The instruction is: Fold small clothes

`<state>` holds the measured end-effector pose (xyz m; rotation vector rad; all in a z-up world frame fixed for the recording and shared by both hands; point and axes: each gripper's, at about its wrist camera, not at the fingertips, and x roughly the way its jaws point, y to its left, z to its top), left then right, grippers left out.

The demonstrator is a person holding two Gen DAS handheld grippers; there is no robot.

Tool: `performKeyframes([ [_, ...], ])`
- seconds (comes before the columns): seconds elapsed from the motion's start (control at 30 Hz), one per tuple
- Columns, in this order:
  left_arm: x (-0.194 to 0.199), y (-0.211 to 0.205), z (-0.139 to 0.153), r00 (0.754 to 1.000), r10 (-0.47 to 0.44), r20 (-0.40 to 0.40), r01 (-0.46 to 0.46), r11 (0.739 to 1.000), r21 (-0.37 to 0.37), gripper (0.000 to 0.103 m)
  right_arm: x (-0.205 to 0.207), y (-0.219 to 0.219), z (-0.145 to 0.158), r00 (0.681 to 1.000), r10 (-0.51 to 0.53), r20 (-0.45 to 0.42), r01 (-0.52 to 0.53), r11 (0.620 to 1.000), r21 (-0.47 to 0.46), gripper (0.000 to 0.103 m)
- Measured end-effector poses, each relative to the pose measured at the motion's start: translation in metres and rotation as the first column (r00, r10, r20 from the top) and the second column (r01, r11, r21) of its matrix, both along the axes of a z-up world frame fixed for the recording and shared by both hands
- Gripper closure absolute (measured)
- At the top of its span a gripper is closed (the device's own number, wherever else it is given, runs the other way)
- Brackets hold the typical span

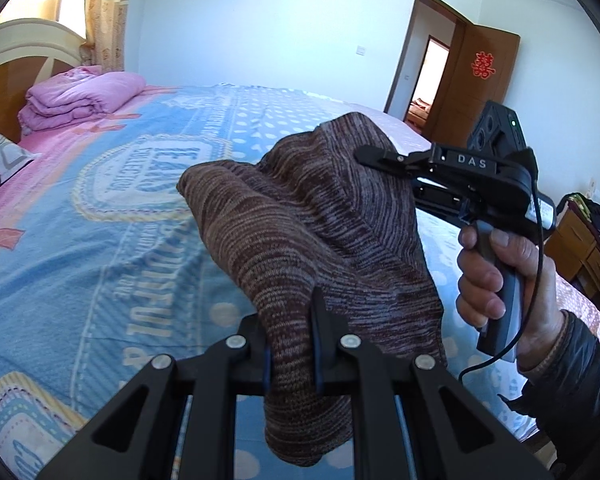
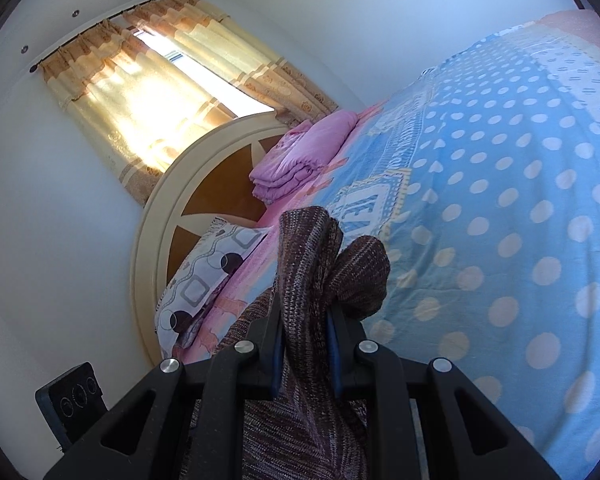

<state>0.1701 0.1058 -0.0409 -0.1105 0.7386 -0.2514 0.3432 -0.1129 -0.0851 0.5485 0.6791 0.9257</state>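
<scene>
A brown striped knit garment (image 1: 300, 208) hangs in the air over the bed, held at two places. My left gripper (image 1: 292, 340) is shut on a bunched lower fold of it, and cloth drapes down past the fingers. In the left wrist view my right gripper (image 1: 362, 155) pinches the garment's upper right edge, with a person's hand (image 1: 488, 280) around its handle. In the right wrist view the garment (image 2: 312, 240) rises as a twisted bunch from between my right gripper (image 2: 305, 332), shut on it. That view is rolled sideways.
Below lies a bed (image 1: 100, 260) with a blue dotted cover (image 2: 500, 200). A folded pink quilt (image 1: 80, 96) and a patterned pillow (image 2: 208, 272) sit by the headboard (image 1: 16, 72). An open wooden door (image 1: 472, 80) and a wooden cabinet (image 1: 580, 248) stand on the right.
</scene>
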Motion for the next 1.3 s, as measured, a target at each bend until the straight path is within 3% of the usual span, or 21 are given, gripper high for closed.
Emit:
performKeyframes([
  [0.2,-0.004,0.010,-0.011,1.000,0.017,-0.019,-0.016,0.999,0.046,0.088,0.007,0.030,-0.007,0.999,0.043,-0.020,-0.044,0.998,-0.035,0.085],
  [0.57,-0.015,0.028,-0.033,0.997,0.036,-0.064,-0.033,0.998,0.051,0.088,0.009,0.068,-0.039,0.993,0.089,-0.073,-0.095,0.991,-0.090,0.085],
  [1.0,-0.025,0.042,-0.064,0.993,0.062,-0.100,-0.057,0.997,0.053,0.087,0.023,0.079,-0.058,0.993,0.054,-0.105,-0.069,0.988,-0.140,0.085],
  [1.1,-0.023,0.044,-0.074,0.990,0.077,-0.122,-0.070,0.996,0.053,0.084,0.031,0.079,-0.067,0.992,0.011,-0.127,-0.035,0.981,-0.192,0.085],
  [1.3,-0.029,0.047,-0.084,0.986,0.113,-0.119,-0.105,0.992,0.076,0.061,0.044,0.077,-0.093,0.984,-0.036,-0.174,-0.009,0.967,-0.256,0.084],
])
